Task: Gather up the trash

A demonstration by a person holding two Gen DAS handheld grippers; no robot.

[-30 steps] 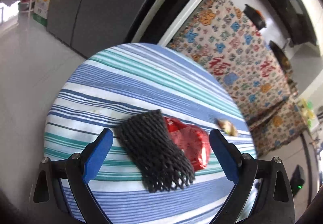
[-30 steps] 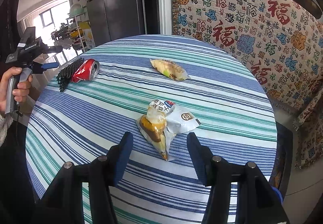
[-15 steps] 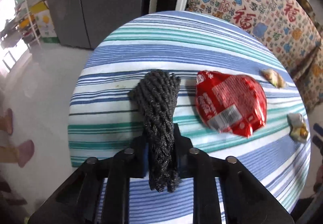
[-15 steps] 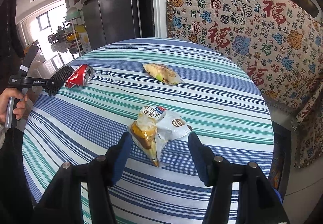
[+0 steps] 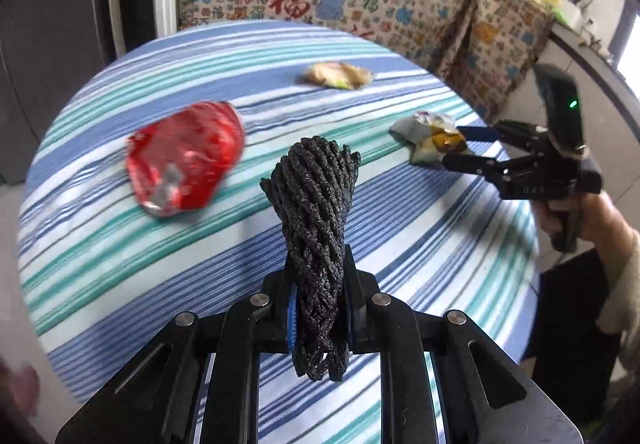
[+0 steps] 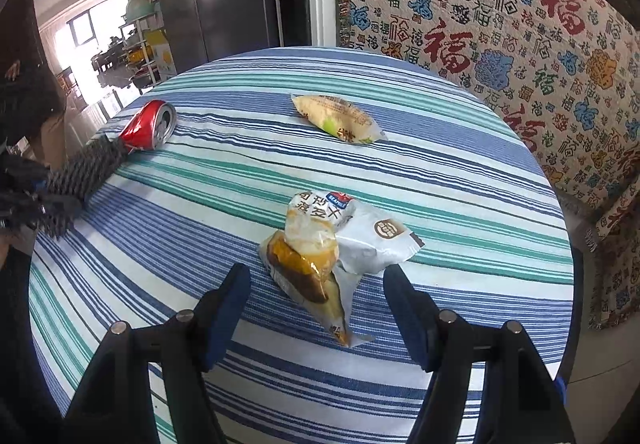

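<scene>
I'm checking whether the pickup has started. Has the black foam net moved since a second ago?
Yes. The black foam net lay partly over the crushed red can; now the left tongs hold it off the can, toward the table edge.

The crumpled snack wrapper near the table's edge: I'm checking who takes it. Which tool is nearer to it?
Right. The right tool straddles the crumpled snack wrapper, its jaws opening and not touching it. The left tool is across the table, shut on the black foam net.

On the round table (image 6: 460, 172), a crushed can (image 6: 150, 124) lies at the left edge, a snack packet (image 6: 338, 118) toward the far edge, crumpled wrappers (image 6: 332, 244) near the front edge.
</scene>
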